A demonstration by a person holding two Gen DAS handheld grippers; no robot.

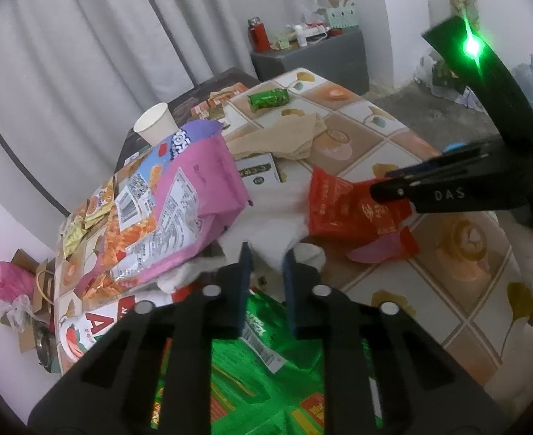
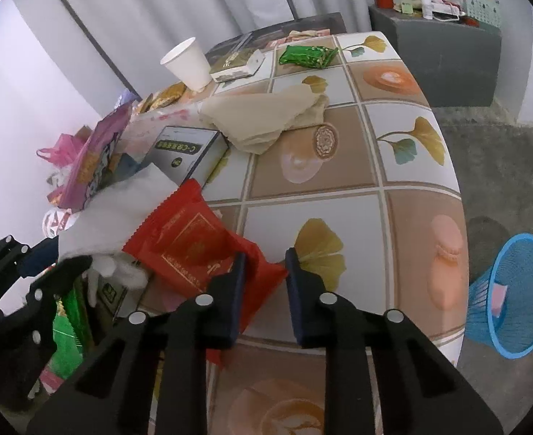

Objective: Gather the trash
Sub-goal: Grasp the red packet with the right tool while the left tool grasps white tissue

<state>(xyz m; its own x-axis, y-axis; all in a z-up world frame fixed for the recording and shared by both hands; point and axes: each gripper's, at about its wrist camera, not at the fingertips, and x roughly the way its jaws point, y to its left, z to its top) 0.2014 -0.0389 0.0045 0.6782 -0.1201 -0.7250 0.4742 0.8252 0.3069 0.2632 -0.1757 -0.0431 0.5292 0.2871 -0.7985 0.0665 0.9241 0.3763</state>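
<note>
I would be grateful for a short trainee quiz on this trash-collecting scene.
1. Which gripper holds the red packet?
2. True or false: the blue basket is on the floor.
3. What sits between the fingers of the left gripper? A tissue; B cup; C green packet.
Key: 1 right gripper; 2 true; 3 A.

A crumpled white tissue [image 1: 266,232] lies between the left jaws, bunched against their tips. A flat red snack wrapper [image 2: 194,243] with gold print has one corner between the right jaws. A pink bag [image 1: 190,210] leans left of the left jaws, and a green packet [image 1: 266,359] lies flat beneath them.
</note>
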